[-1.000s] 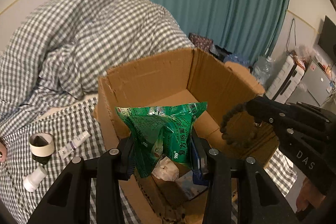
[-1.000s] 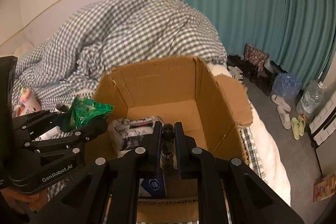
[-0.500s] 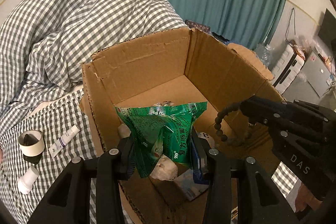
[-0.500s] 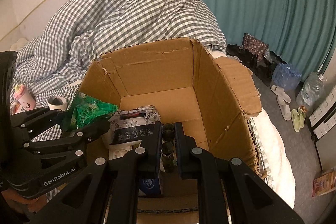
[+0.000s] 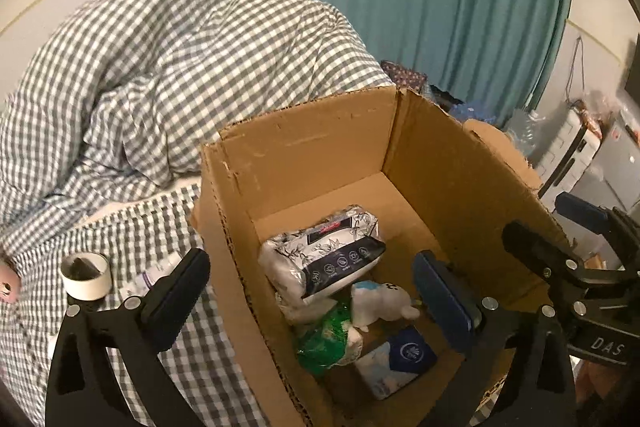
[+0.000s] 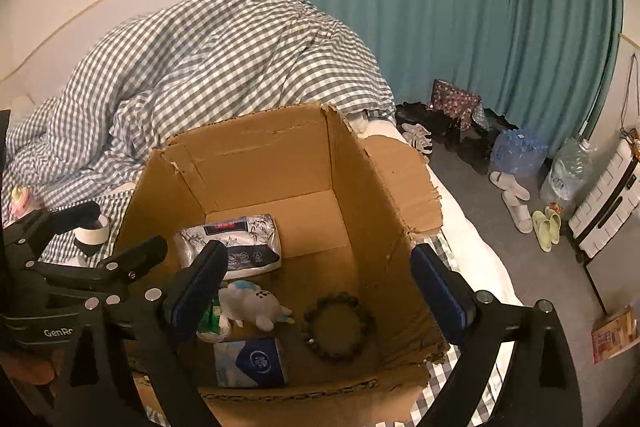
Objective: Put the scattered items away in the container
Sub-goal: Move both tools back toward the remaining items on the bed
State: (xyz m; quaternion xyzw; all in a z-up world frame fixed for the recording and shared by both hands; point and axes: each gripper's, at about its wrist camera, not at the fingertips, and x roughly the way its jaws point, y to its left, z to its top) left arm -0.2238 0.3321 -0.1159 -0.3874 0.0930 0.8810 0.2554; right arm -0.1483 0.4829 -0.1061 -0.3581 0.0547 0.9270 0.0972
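An open cardboard box (image 5: 320, 151) (image 6: 264, 151) stands on the checked bed. Inside lie a green packet (image 5: 326, 341), a dark bead bracelet (image 6: 338, 325), a floral tissue pack (image 5: 320, 259) (image 6: 232, 243), a white plush toy (image 6: 250, 305) and a blue-and-white pack (image 6: 250, 361). My left gripper (image 5: 312, 287) is open and empty over the box's left wall. My right gripper (image 6: 316, 281) is open and empty above the box.
On the bed left of the box lie a tape roll (image 5: 85, 275) and a white tube (image 5: 150, 273). A checked duvet (image 5: 180, 67) is heaped behind. Right of the bed are slippers (image 6: 516, 199), water bottles (image 6: 520, 151) and a suitcase (image 6: 604, 203).
Both grippers have opened. The green packet dropped from the left gripper into the box, and the bead bracelet dropped from the right gripper onto the box floor.
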